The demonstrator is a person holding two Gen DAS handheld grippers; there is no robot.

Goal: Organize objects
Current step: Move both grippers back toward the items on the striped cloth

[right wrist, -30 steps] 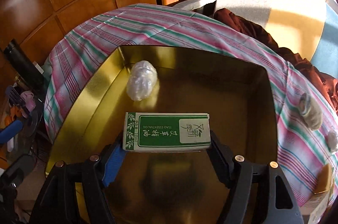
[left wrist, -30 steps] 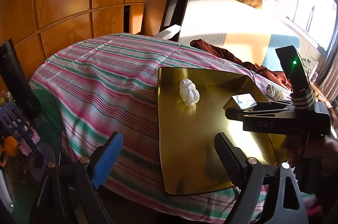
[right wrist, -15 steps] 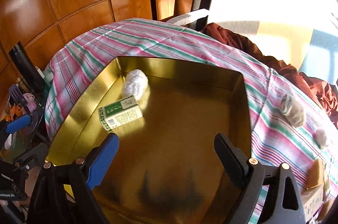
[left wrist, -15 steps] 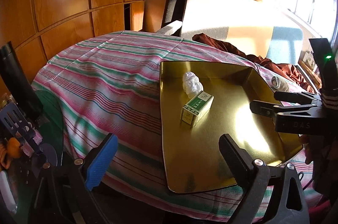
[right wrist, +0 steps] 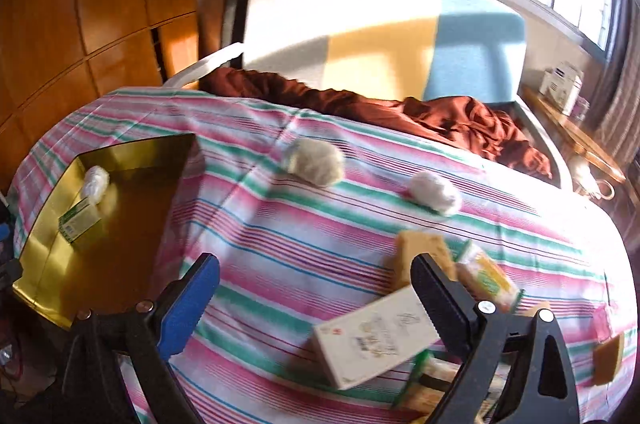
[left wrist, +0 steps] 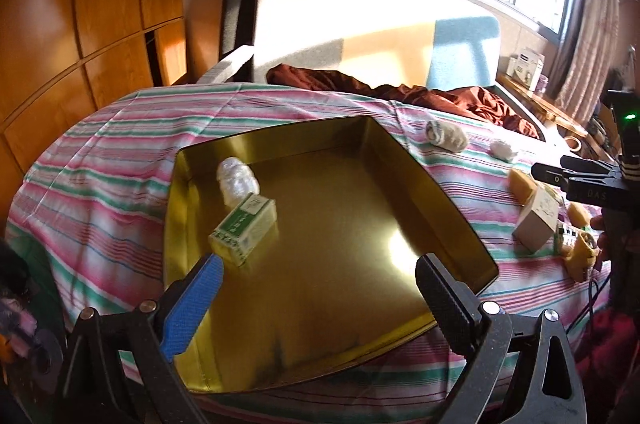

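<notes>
A gold tray [left wrist: 452, 208] lies on the striped cloth, holding a green box [left wrist: 244, 228] and a white plastic bundle [left wrist: 236, 180] in its left part. My left gripper [left wrist: 320, 276] hovers open over the tray's near edge with nothing between its fingers. My right gripper [right wrist: 316, 270] is over bare cloth to the right of the tray [right wrist: 40, 288], its jaws opening and empty. A white box [right wrist: 376, 340] lies beside its black finger [right wrist: 436, 296], with a yellow sponge [right wrist: 420, 248] and a yellow-green packet [right wrist: 488, 276] just beyond.
A grey sock ball [right wrist: 316, 160] and a white ball [right wrist: 434, 192] lie further back on the cloth. A brown garment [right wrist: 440, 116] is heaped at the far edge before a pale headboard. Wooden panels stand left, a window and a shelf right.
The right gripper let go of the green box in the tray, opened wide and swung right over the loose items. The left gripper opened a little more and shifted right.
</notes>
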